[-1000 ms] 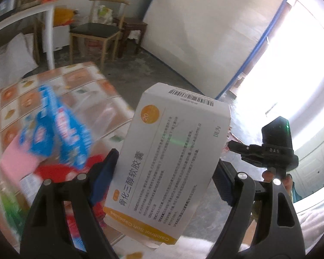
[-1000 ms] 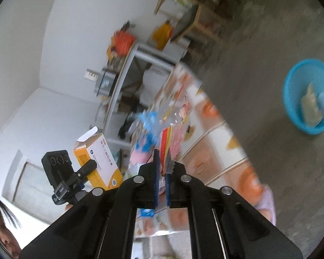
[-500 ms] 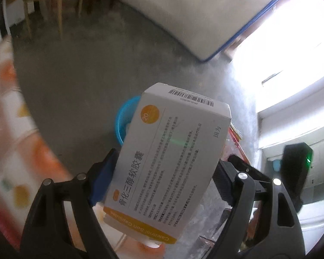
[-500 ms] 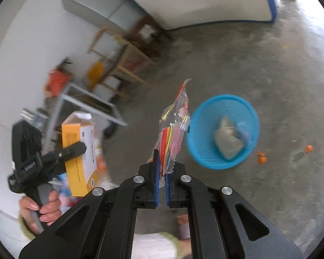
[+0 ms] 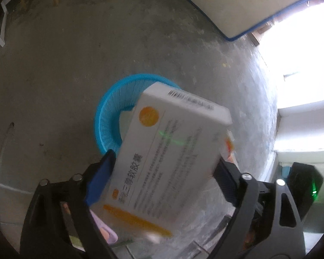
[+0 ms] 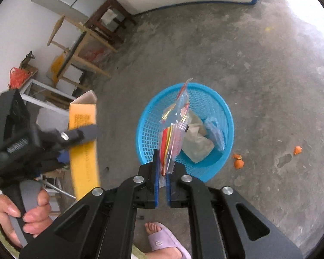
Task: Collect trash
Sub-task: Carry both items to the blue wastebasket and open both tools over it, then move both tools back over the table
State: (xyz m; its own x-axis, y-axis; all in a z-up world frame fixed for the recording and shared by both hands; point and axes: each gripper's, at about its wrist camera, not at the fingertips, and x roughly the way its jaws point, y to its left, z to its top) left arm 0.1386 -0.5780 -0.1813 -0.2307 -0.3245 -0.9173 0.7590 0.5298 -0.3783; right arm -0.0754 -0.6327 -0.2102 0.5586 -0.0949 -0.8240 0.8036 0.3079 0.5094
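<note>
Both grippers now over basket (image 6: 224, 112) | left jaws opening, box (image 5: 170, 157) between | right jaws opening, wrapper (image 6: 176, 125) between

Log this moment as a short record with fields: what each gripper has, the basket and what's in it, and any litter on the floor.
left gripper: jaws opening, medicine box between them, above the basket
right gripper: jaws opening, clear snack wrapper between them, over the basket
basket: blue plastic mesh, standing on the concrete floor
basket contents: crumpled pale bag and a bluish wrapper
floor litter: orange peel pieces lying right of the basket in the right wrist view
person: foot in a lilac slipper
</note>
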